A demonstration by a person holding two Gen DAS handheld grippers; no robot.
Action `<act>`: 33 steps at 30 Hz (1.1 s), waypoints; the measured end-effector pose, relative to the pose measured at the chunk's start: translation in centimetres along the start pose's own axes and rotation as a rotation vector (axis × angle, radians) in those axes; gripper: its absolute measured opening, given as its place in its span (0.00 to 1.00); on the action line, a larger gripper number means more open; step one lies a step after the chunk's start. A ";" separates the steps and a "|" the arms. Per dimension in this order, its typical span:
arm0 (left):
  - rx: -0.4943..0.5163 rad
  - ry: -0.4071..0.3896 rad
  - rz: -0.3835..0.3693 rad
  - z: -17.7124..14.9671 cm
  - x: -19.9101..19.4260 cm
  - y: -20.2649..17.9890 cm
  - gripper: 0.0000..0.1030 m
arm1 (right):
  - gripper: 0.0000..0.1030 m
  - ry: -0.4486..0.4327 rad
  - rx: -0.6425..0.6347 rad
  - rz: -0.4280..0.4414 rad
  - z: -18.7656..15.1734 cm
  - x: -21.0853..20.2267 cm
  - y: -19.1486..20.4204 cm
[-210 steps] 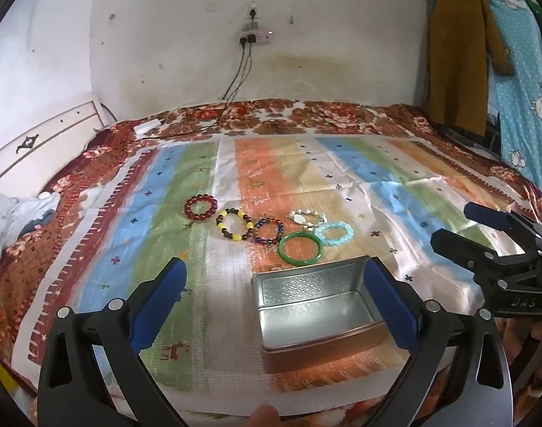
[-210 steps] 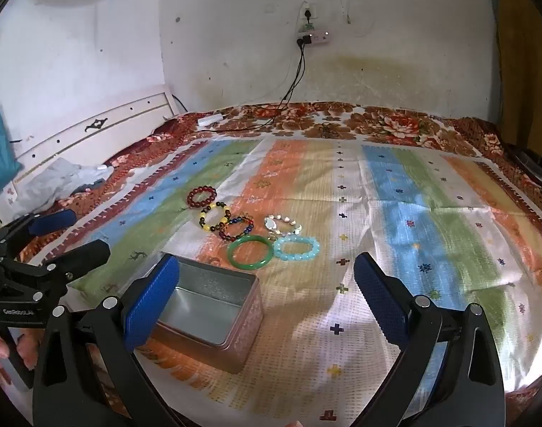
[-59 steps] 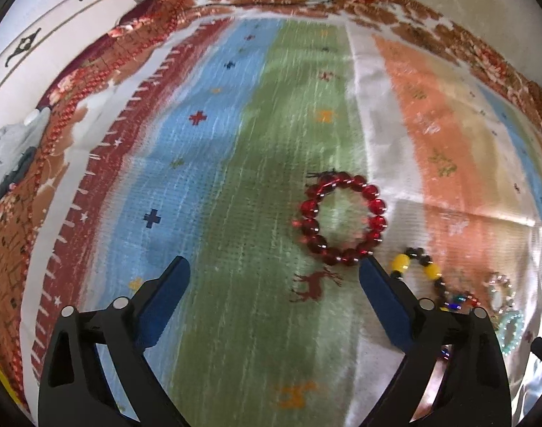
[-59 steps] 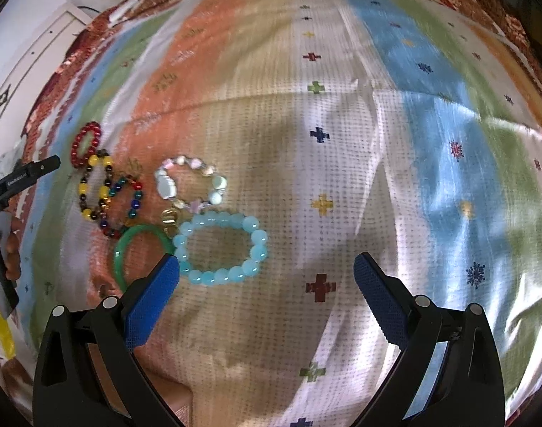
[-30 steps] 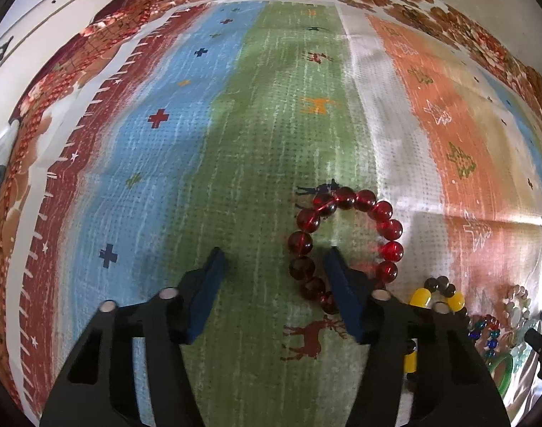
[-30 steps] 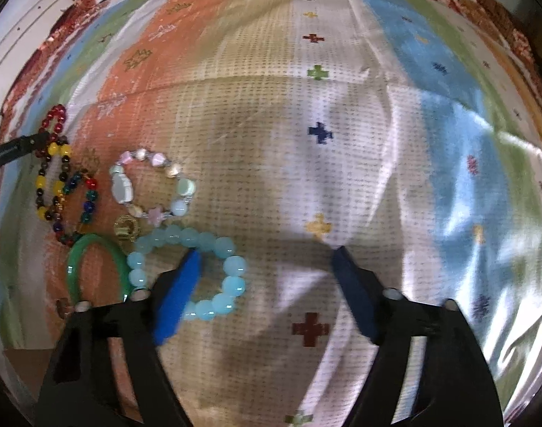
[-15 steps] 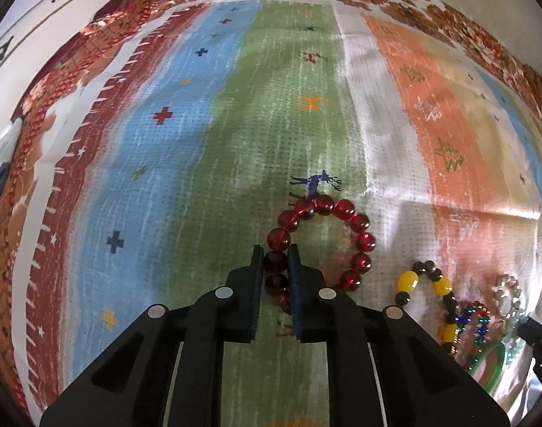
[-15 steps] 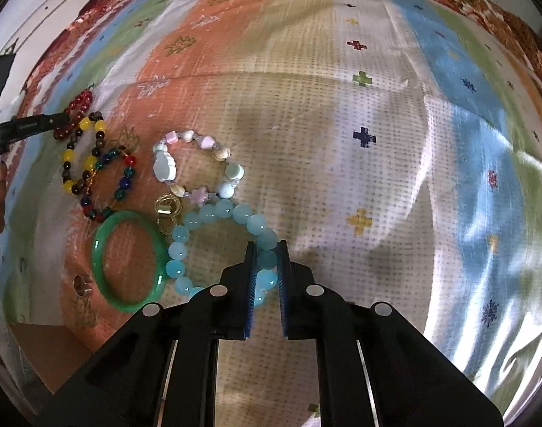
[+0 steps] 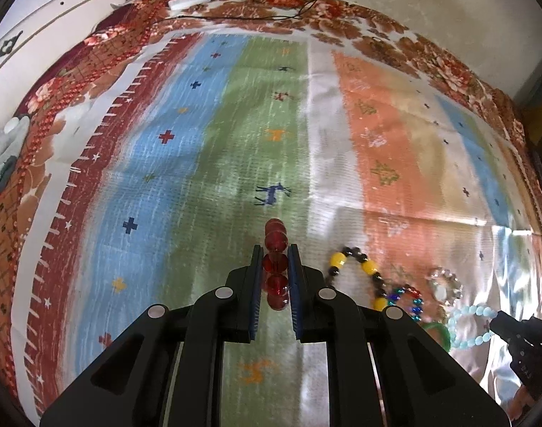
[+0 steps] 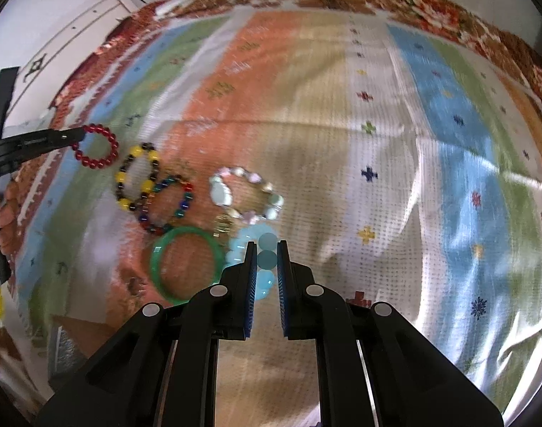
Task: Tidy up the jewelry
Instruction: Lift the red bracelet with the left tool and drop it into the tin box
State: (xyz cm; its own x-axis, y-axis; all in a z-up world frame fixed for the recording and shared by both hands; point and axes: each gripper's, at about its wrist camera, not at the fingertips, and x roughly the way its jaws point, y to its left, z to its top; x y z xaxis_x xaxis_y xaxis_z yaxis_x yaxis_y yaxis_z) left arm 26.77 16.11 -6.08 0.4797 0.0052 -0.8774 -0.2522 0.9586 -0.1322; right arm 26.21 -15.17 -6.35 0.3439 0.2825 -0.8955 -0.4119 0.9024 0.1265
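My left gripper (image 9: 275, 252) is shut on the red bead bracelet (image 9: 275, 263), which hangs edge-on between the pads, lifted off the striped cloth; it also shows in the right wrist view (image 10: 96, 146). My right gripper (image 10: 265, 249) is shut on the light blue bead bracelet (image 10: 265, 259), raised above the cloth. On the cloth lie a yellow-and-black bead bracelet (image 10: 137, 178), a multicolour bead bracelet (image 10: 167, 204), a green bangle (image 10: 185, 263) and a pale stone bracelet (image 10: 246, 194).
A corner of the metal tin (image 10: 62, 352) shows at the lower left of the right wrist view. The striped cloth (image 9: 235, 114) covers a bed with a floral border. A white headboard (image 9: 50, 35) stands at the left. A cable (image 9: 306, 7) runs along the far edge.
Both grippers closed from open onto their bracelets and have lifted them; the red bracelet now hangs edge-on and the blue one is off the cloth.
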 end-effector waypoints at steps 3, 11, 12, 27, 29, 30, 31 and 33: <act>0.006 -0.009 -0.003 -0.5 -0.8 -0.5 0.13 | 0.11 -0.028 -0.027 -0.005 0.0 -1.1 0.7; 0.023 -0.054 -0.007 -2.4 -3.5 -1.5 0.13 | 0.12 -0.089 -0.039 0.002 -0.6 -3.4 1.6; 0.025 -0.065 -0.010 -2.7 -4.0 -1.7 0.13 | 0.12 -0.098 -0.044 0.007 -0.6 -3.7 1.8; 0.054 -0.195 -0.099 -6.1 -10.2 -4.2 0.13 | 0.11 -0.200 -0.106 0.032 -1.9 -7.8 4.2; 0.053 -0.212 -0.110 -6.6 -10.8 -4.4 0.13 | 0.12 -0.206 -0.112 0.039 -2.1 -8.0 4.4; 0.057 -0.218 -0.115 -6.8 -11.0 -4.6 0.13 | 0.11 -0.212 -0.110 0.042 -2.3 -8.2 4.4; 0.061 -0.226 -0.122 -7.1 -11.3 -4.8 0.13 | 0.12 -0.212 -0.113 0.045 -2.4 -8.3 4.4; 0.071 -0.237 -0.133 -7.6 -11.8 -5.2 0.13 | 0.12 -0.224 -0.116 0.047 -2.7 -8.8 4.5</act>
State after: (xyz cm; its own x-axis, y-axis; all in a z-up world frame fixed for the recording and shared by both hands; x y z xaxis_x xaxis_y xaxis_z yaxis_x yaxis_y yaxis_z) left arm 16.04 8.92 1.46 0.6900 -0.0632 -0.7211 -0.1186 0.9728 -0.1988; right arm 19.05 -14.47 0.96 0.4954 0.4000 -0.7711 -0.5212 0.8470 0.1045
